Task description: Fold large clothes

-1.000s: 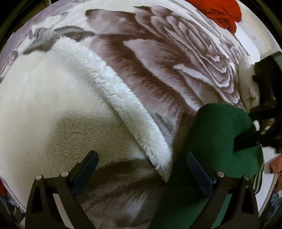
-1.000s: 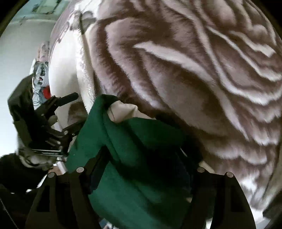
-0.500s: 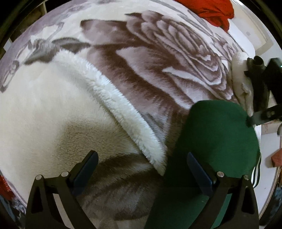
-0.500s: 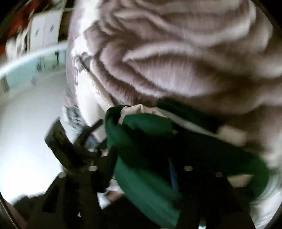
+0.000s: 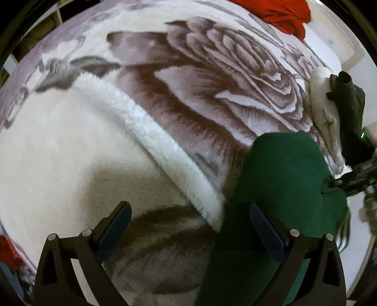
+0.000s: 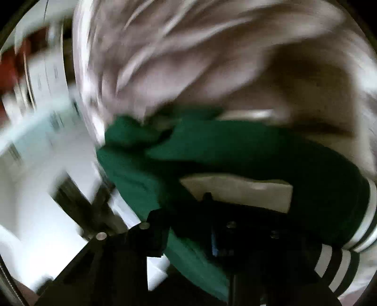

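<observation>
A dark green jacket (image 5: 282, 179) with cream lining and striped cuffs (image 6: 334, 261) lies on the rose-patterned blanket (image 5: 212, 77), at its right edge. My left gripper (image 5: 190, 228) hovers open above the blanket; its right finger overlaps the jacket and nothing is between its fingers. The right wrist view is blurred by motion. There my right gripper (image 6: 183, 216) is at the jacket's (image 6: 235, 146) edge, its jaws closing with green fabric pinched between them. In the left wrist view the right gripper (image 5: 346, 182) touches the jacket's right side.
A white fleece fold (image 5: 70, 153) of the blanket covers the left half. Red cloth (image 5: 282, 14) lies at the far end. A cream fold (image 5: 325, 110) hangs at the right edge, with white floor (image 6: 47, 188) beyond it.
My right gripper has swung sideways and rolled, dropped to the jacket's edge, and its jaws have narrowed onto the green fabric. The left gripper has stayed put and open.
</observation>
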Motion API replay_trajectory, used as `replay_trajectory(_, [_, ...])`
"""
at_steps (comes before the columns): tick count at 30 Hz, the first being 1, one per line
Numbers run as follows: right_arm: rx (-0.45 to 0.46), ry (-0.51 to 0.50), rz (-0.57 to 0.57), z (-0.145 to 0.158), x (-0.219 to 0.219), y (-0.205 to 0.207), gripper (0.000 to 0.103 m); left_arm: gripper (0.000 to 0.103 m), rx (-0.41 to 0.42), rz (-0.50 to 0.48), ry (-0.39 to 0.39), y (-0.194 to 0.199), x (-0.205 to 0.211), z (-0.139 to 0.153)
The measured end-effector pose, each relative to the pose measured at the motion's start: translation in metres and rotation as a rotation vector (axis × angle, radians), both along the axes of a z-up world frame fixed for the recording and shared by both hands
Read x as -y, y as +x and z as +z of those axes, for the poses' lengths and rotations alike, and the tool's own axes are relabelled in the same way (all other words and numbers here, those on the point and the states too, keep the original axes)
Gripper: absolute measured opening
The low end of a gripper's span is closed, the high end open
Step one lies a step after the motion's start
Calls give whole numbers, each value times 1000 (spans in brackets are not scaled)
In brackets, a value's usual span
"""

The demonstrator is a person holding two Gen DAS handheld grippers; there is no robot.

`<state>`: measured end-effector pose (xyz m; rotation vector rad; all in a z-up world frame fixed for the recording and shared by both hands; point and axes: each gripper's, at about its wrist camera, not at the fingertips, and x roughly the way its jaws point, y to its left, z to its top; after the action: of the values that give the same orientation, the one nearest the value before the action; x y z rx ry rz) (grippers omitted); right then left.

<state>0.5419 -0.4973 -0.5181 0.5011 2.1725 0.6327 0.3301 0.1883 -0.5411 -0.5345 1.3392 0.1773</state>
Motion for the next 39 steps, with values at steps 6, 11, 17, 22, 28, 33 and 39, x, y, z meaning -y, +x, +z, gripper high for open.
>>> replay_trajectory(6, [324, -44, 93, 96, 10, -8, 61, 102, 14, -45, 47, -5, 15, 17])
replay_trajectory(11, [459, -289, -48, 137, 107, -12, 71, 102, 9, -59, 31, -11, 29, 22])
replay_trajectory(17, [350, -118, -267, 75, 120, -59, 43, 102, 6, -93, 66, -13, 52, 18])
replay_trajectory(22, [577, -174, -335, 123, 112, -67, 3, 102, 22, -138, 109, -11, 70, 21])
replay_trajectory(28, [656, -295, -244, 113, 120, -37, 2, 102, 31, -161, 111, -6, 85, 21])
replay_trajectory(33, [544, -281, -162, 95, 115, -48, 22, 102, 24, -169, 135, -21, 88, 29])
replay_trajectory(39, [422, -186, -241, 124, 142, -130, 60, 102, 3, -134, 132, -59, 87, 35])
